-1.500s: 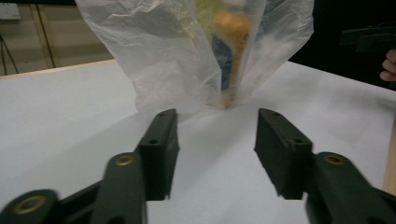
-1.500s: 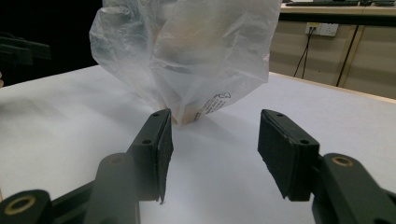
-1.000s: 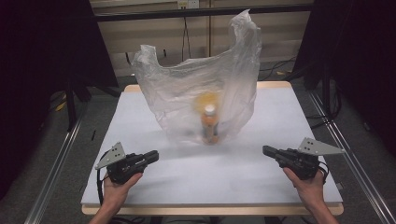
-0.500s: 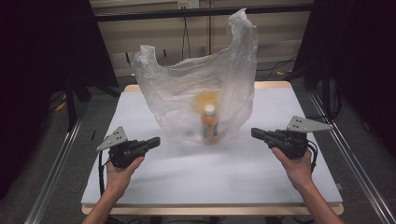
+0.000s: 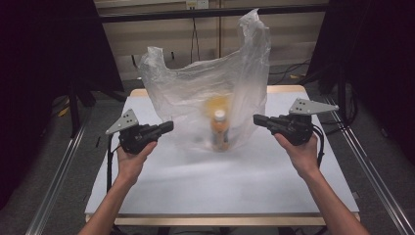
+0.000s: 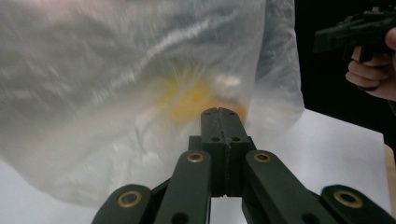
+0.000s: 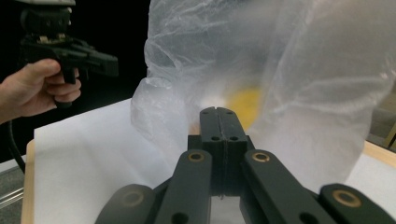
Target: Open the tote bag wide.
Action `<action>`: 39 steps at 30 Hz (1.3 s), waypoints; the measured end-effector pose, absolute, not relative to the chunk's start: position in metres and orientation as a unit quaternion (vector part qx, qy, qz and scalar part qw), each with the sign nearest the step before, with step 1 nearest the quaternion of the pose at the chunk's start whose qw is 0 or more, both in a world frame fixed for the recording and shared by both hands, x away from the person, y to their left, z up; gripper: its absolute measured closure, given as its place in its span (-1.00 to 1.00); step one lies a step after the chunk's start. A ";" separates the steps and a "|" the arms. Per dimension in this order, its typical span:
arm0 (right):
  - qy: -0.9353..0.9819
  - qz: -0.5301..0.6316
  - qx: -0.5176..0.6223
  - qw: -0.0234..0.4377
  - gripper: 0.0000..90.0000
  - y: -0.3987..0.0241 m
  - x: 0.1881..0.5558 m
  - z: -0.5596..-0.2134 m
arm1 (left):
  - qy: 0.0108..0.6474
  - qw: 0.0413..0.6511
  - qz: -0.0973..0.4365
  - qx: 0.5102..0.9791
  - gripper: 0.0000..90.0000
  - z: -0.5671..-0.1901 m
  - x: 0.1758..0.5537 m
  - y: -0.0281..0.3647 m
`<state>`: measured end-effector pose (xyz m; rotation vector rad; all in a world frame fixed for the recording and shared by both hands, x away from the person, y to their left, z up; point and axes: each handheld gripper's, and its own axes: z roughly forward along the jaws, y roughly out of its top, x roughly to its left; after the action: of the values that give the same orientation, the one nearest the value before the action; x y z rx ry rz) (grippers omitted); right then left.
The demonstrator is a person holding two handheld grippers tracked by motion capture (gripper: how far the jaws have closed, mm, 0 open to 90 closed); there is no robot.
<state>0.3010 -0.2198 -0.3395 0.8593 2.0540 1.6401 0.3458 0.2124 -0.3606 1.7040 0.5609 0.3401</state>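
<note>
A tall clear plastic bag (image 5: 195,93) stands open near the middle of the white-covered table (image 5: 274,186). Inside it an upright bottle (image 5: 220,133) with orange liquid and a white cap shows blurred through the film. My left gripper (image 5: 169,126) hovers just left of the bag, pointing at it, jaws shut and empty. My right gripper (image 5: 257,119) hovers at the bag's right side, also shut and empty. In the left gripper view the closed jaws (image 6: 223,112) face the bag (image 6: 140,93). In the right gripper view the closed jaws (image 7: 223,111) face the bag (image 7: 303,84).
Metal rails (image 5: 54,196) run along both sides of the table. A black bar (image 5: 205,12) crosses behind the bag, and dark curtains hang at left and right. Bare white table surface lies in front of the bag.
Both hands have lifted from near the table's front and moved forward and inward, so that each gripper now flanks the bag. The bag and bottle have stayed in place.
</note>
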 end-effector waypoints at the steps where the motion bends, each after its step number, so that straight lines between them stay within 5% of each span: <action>1: 0.731 0.581 0.305 0.186 1.00 -0.218 0.303 -0.338 | 0.243 0.611 0.147 0.738 1.00 -0.361 0.346 0.212; 24: 0.741 0.576 0.291 0.187 1.00 -0.193 0.332 -0.306 | 0.233 0.640 0.167 0.713 1.00 -0.274 0.404 0.187; 39: 0.739 0.568 0.302 0.200 1.00 -0.195 0.353 -0.285 | 0.244 0.633 0.166 0.716 1.00 -0.252 0.438 0.162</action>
<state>0.3528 -0.1947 -0.2848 0.8439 2.0659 1.5887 0.4381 0.1615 -0.2522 1.6366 0.5592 0.3785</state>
